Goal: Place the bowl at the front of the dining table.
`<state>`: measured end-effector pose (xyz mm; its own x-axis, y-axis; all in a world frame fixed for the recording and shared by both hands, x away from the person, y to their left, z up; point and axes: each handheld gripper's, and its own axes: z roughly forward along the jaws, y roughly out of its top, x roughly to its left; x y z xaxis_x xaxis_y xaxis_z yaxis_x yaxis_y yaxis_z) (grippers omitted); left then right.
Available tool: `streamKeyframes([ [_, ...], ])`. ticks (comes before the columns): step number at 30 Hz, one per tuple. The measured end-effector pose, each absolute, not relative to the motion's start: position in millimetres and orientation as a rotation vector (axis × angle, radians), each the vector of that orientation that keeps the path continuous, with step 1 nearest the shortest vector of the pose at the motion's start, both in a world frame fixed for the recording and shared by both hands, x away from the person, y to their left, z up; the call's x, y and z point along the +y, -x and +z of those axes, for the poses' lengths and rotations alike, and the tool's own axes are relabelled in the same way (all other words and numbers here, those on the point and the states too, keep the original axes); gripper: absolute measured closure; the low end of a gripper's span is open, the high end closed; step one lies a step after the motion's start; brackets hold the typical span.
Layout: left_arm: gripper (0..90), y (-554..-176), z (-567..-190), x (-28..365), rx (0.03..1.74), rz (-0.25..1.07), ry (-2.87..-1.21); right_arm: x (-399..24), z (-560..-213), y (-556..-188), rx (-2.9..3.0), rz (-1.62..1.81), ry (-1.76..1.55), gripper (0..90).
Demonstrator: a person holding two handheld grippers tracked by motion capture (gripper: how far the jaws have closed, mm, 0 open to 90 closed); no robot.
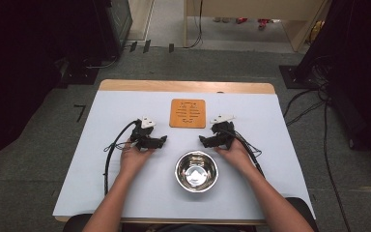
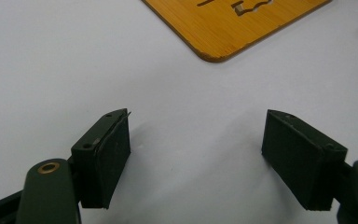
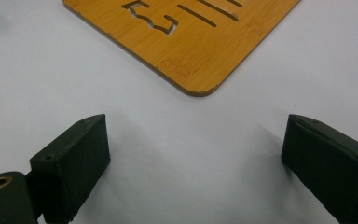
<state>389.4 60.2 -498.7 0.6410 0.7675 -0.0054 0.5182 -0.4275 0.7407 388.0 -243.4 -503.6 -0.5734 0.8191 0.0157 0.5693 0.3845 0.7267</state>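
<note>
While both sets of tongs, left [image 1: 150, 141] and right [image 1: 214, 140], rest on the white worktop [image 1: 101, 145] with jaws apart and empty, angled inward as if readied, the bamboo trivet [image 1: 187, 113] lies between them, steel bowl [image 1: 196, 171] nearer the person.

On the pale blue-grey table cover [image 1: 125, 193] lies one square, orange-brown bamboo trivet with cut-out slots [image 1: 187, 113] and stands one round, shiny stainless-steel bowl [image 1: 196, 171]. There are two black handheld two-jaw grippers, a left gripper [image 1: 163, 140] and a right gripper [image 1: 203, 141], one in each of the person's two hands. Each gripper carries one grey three-cornered plate and trails one black cable, so two plates and two cables in all.
</note>
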Motion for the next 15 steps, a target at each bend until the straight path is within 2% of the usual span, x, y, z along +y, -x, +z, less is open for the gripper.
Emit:
streamKeyframes([
  [15, 23.5, -389.8, -498.3, 60.4, 0.998, 0.432, -2.128, -243.6, -503.4, -388.0, 2.303, 1.006, -1.21, 7.5],
])
